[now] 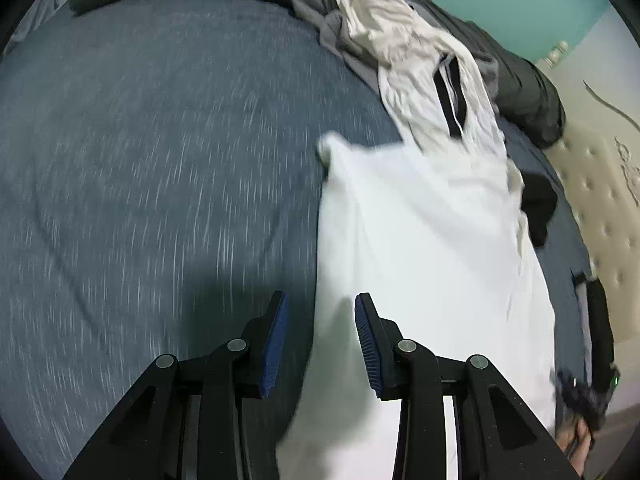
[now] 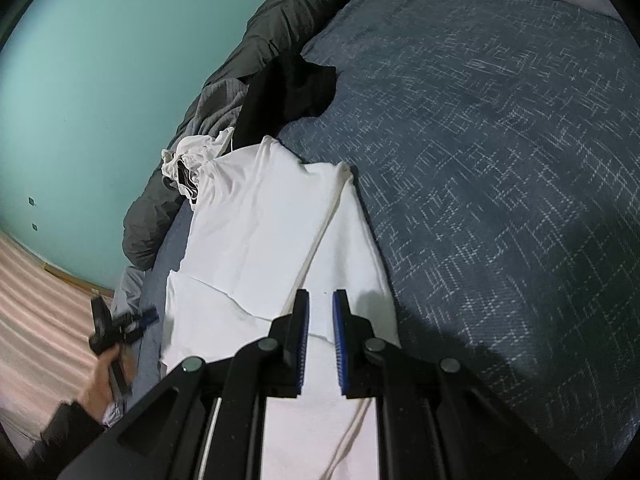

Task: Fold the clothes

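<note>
While the left gripper [image 1: 322, 298] hovers low over the bed [image 1: 140, 140], its fingers stand wide apart and hold nothing. The near left edge of the white garment [image 1: 432, 232] runs on the bed beneath the gap between them. To their left there is only blue bedspread.

That garment lies as a long, narrow strip near the bed's edge. Overlapping layers and a seam line along its length suggest that its sides are turned in. Its far end runs up against the pile of clothes [image 1: 384, 28], with a black garment [image 2: 292, 88] just beside it.

Over the strip's near end, the right gripper [image 2: 321, 294] has its fingers only a narrow gap apart, with nothing visibly pinched between them.

This would fit a lengthwise fold already laid with a crosswise one to come, or a strip being smoothed and squared. Either way, a good grasp should take every layer at the edge, not just the top sheet. Both grippers should bite at the same level so the strip stays straight. The fabric should be kept lightly taut to keep the turned-in sides from slipping open, and the far end should be drawn clear of the pile.
</note>
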Demonstrator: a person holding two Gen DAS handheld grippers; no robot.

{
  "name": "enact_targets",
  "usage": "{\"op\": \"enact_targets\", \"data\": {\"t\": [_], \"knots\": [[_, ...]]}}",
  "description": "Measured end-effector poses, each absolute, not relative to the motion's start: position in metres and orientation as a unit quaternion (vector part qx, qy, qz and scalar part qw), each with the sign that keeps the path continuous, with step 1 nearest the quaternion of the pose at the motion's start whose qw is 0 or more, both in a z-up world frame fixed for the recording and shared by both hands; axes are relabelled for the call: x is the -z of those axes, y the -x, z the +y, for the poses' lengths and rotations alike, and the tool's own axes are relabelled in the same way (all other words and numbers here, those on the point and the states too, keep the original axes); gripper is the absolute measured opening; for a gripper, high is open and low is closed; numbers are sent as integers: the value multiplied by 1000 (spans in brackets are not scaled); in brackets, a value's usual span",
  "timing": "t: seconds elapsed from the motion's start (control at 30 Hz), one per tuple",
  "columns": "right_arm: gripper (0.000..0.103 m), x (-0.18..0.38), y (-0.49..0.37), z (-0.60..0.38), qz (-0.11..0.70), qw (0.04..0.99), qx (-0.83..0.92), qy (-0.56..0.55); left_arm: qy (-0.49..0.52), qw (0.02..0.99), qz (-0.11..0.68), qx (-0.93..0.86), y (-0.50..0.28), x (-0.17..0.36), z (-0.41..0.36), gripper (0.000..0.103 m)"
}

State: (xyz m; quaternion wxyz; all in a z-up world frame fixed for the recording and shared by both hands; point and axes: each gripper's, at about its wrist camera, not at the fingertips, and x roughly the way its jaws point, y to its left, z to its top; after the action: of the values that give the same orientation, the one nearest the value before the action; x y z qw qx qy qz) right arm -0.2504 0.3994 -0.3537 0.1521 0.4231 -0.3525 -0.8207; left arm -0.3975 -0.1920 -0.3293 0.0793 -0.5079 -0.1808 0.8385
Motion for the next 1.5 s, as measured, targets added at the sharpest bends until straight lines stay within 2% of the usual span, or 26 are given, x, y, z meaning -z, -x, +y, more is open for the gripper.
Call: {"op": "enact_targets", "data": {"t": [0.27, 0.3, 0.33, 0.43, 0.77, 0.87, 1.13, 1.5], "knots": [[11, 351, 250, 399, -354, 156, 821, -420, 534, 91, -191, -819, 353, 357, -195, 37], [11, 352, 250, 398, -354, 156, 821, -421, 531, 92, -198, -819, 350, 358, -197, 31], [11, 352, 250, 398, -354, 155, 820, -421, 529, 94, -204, -818, 348, 360, -198, 20], [11, 353, 250, 399, -355, 156, 820, -421, 523, 98, -213, -820, 345, 357, -202, 9], [11, 353, 250, 400, -356, 155, 820, -421, 512, 78, -241, -821, 343, 363, -210, 9], [11, 353, 251, 401, -357, 155, 819, -421, 510, 71, -234, -825, 339, 359, -209, 13], [11, 353, 249, 404, -366, 152, 817, -420, 517, 55, -183, -834, 320, 346, -206, 20], [11, 351, 248, 408, -371, 153, 816, -416, 516, 58, -142, -843, 318, 358, -199, 20]]}}
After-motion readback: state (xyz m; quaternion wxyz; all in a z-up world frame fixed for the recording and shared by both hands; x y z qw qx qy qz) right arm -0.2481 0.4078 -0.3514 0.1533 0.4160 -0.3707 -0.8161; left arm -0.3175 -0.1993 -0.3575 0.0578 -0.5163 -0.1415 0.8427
